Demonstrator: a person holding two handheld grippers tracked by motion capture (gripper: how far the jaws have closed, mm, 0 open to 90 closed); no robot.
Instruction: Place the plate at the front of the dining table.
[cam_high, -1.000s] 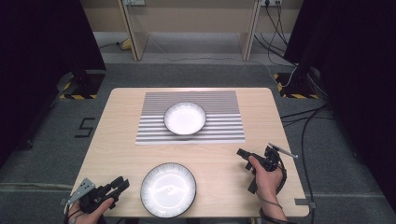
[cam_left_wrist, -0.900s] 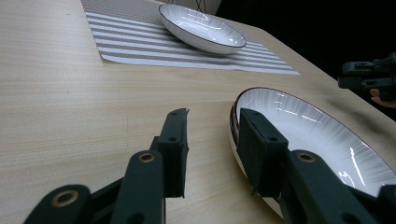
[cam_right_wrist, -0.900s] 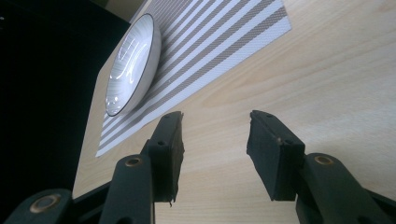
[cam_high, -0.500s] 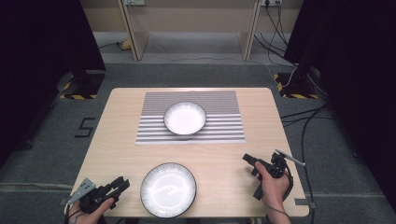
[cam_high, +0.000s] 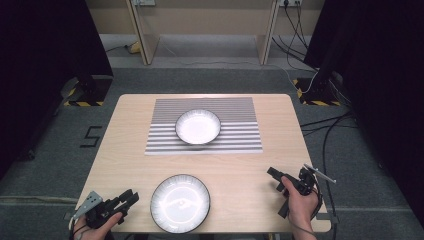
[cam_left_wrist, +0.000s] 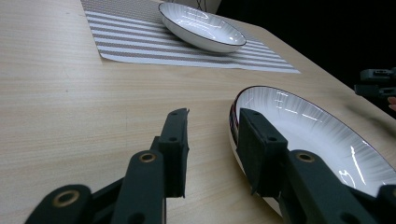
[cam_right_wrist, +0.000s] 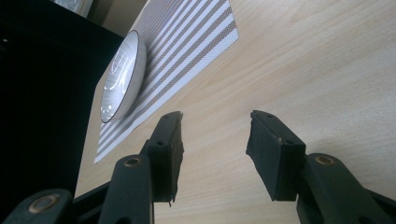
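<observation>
Right gripper (cam_high: 278, 181) had drifted back toward the table's near right edge since a second earlier; jaws apart, nothing between them. Left gripper (cam_high: 129, 199) had kept its place, jaws part open and empty, just left of the near plate (cam_high: 180, 203), one jaw possibly grazing its rim in the left gripper view. Judged: plate not yet gripped. Second plate (cam_high: 198, 126) sat on the striped mat (cam_high: 160, 140). Wooden table (cam_high: 130, 150); grey floor (cam_high: 50, 150), dark curtains (cam_high: 45, 40).

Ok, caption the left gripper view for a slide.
Left gripper, jaws open, beside the near plate on the wooden table; a bowl sits on the striped mat beyond.
</observation>
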